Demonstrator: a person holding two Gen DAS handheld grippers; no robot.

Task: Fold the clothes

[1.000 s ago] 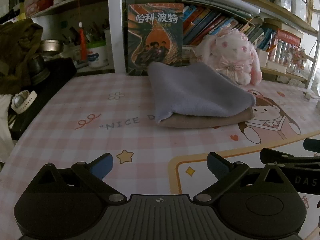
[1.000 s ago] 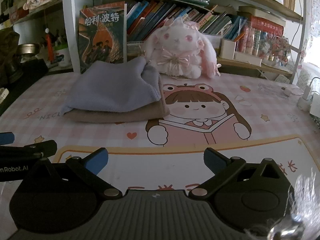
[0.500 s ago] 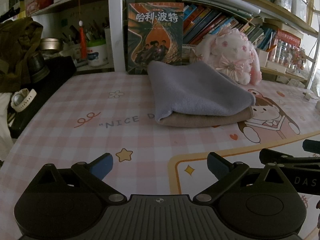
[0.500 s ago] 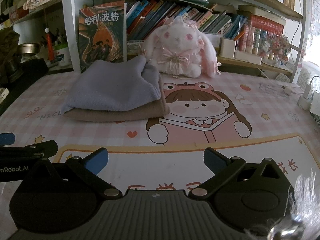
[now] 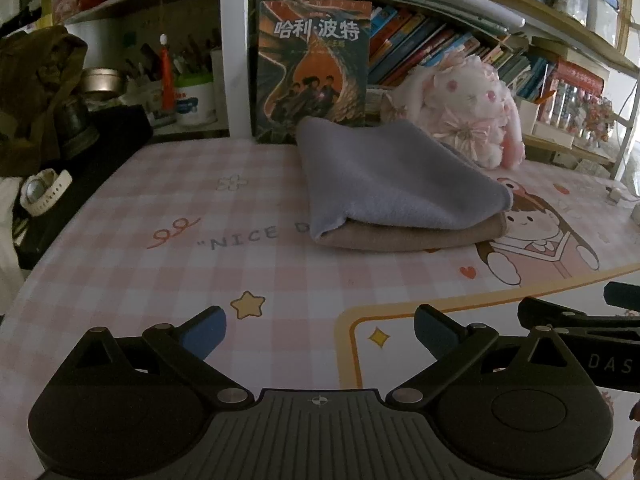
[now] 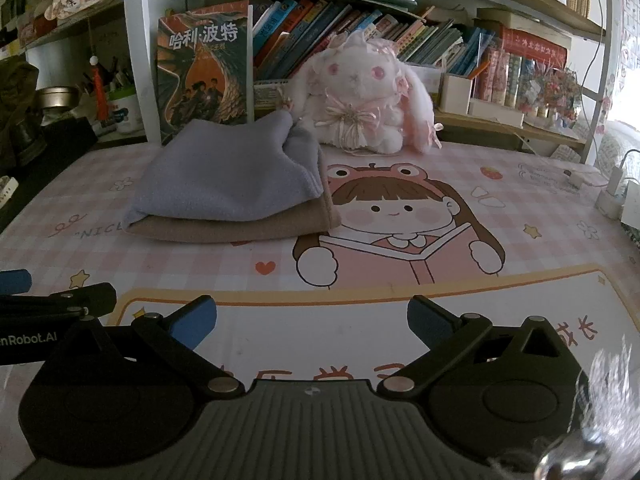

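Bookshelves crowded with books, a white plush rabbit [image 6: 366, 96] and a large upright book [image 5: 314, 66] stand behind the bench [image 5: 160, 264], which is covered by a pink checked mat with a cartoon girl printed on it. Toward the back of the bench lie the clothes: a grey-blue garment [image 5: 394, 178] folded and resting on top of a folded tan garment [image 5: 408, 236], the two forming one neat stack left of the cartoon girl. Both grippers hover low over the near edge, well apart from the stack. The left gripper [image 5: 320, 330] is released and holds nothing; the right gripper [image 6: 312, 320] is likewise spread and bare. Judging from the tidy stack, folding looks finished or between garments; any next move would call for a fresh garment, and none shows in either view. The stack's far side is hidden, and the dim clutter at far left is hard to make out.
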